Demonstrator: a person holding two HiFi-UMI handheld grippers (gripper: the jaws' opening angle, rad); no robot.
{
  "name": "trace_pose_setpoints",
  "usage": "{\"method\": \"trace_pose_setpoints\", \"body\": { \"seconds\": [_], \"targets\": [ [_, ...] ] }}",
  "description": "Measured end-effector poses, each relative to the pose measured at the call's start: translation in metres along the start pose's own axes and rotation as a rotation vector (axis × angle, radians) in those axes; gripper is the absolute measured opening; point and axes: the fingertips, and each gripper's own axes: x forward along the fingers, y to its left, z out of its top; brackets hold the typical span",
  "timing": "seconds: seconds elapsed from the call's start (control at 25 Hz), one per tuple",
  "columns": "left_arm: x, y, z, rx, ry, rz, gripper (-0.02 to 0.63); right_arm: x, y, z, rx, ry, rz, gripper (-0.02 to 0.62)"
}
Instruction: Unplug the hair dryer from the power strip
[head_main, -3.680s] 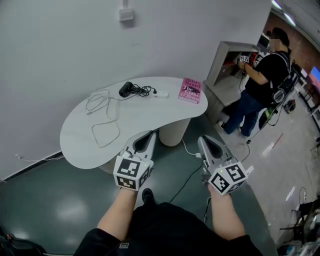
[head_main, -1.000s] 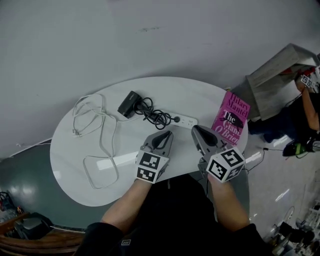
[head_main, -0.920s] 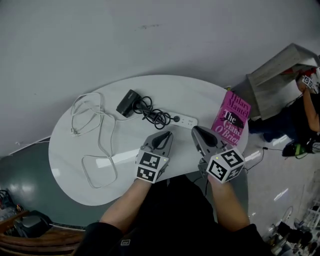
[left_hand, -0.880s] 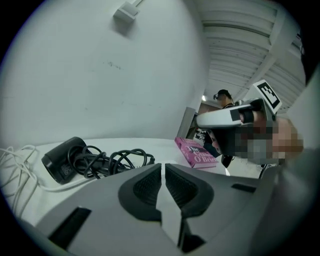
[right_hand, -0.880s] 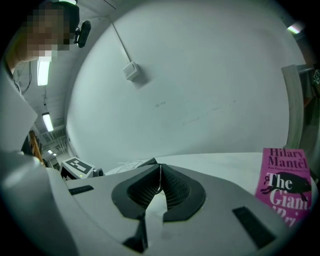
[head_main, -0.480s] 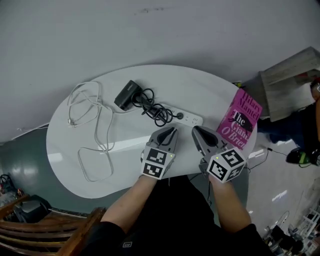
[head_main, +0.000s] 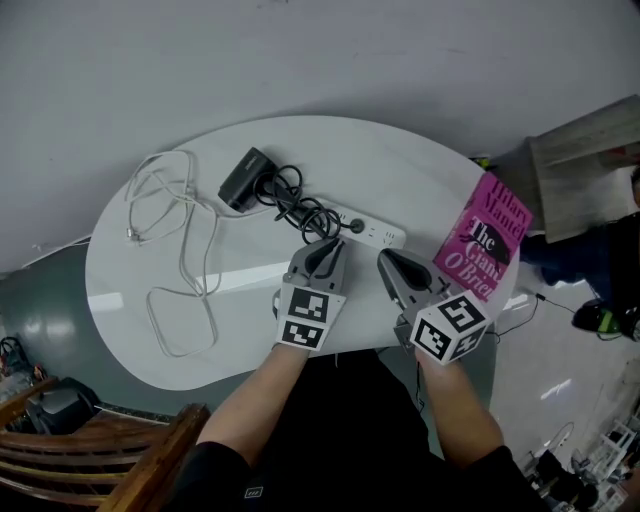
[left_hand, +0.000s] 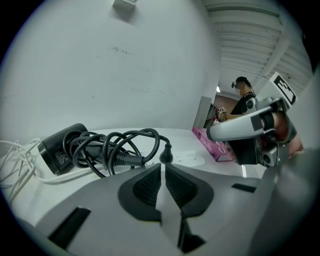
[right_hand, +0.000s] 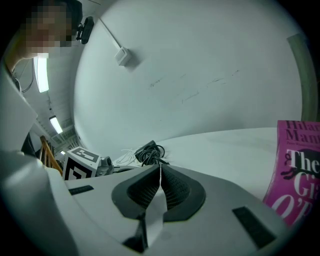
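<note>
A black hair dryer (head_main: 243, 177) lies on the white table (head_main: 420, 180), with its black cord (head_main: 295, 205) coiled beside it. The cord's plug (head_main: 357, 226) sits in the white power strip (head_main: 378, 235). My left gripper (head_main: 335, 243) is shut and empty, its tips just short of the cord coil and plug (left_hand: 166, 155). My right gripper (head_main: 385, 258) is also shut and empty, a little to the near right of the strip. The left gripper view shows the dryer (left_hand: 60, 150), the strip (left_hand: 192, 159) and the closed jaws of that gripper (left_hand: 162, 167).
A pink book (head_main: 485, 245) lies at the table's right edge, overhanging it. A long white cable (head_main: 170, 230) loops over the left half of the table. A wooden chair back (head_main: 120, 460) stands at the lower left, and a wall runs behind the table.
Both grippers have sunk toward the table. The left one has come closer to the cord coil and plug. Both have stayed shut.
</note>
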Motion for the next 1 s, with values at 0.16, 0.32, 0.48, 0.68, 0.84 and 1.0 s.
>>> {"method": "trace_pose_setpoints", "body": {
  "seconds": [0.16, 0.32, 0.48, 0.68, 0.84, 1.0],
  "targets": [
    [0.001, 0.004, 0.003, 0.0, -0.001, 0.025, 0.025, 0.0, -0.002, -0.001, 0.002, 0.012, 0.007, 0.035],
    [0.002, 0.012, 0.01, 0.009, -0.019, 0.05, 0.025, 0.003, -0.001, 0.002, -0.005, 0.018, 0.015, 0.035],
    [0.004, 0.019, 0.018, 0.038, -0.029, 0.068, 0.025, 0.006, -0.002, 0.005, -0.009, 0.022, 0.017, 0.035],
    [0.009, 0.02, 0.025, 0.047, -0.041, 0.065, 0.036, 0.011, -0.015, 0.012, -0.045, 0.028, -0.009, 0.035],
    [0.015, 0.014, 0.026, 0.045, -0.043, 0.052, 0.09, 0.02, -0.041, 0.021, -0.085, 0.057, -0.057, 0.037],
    [0.02, 0.005, 0.028, 0.036, -0.047, 0.035, 0.097, 0.029, -0.069, 0.025, -0.15, 0.122, -0.131, 0.038]
  ]
}}
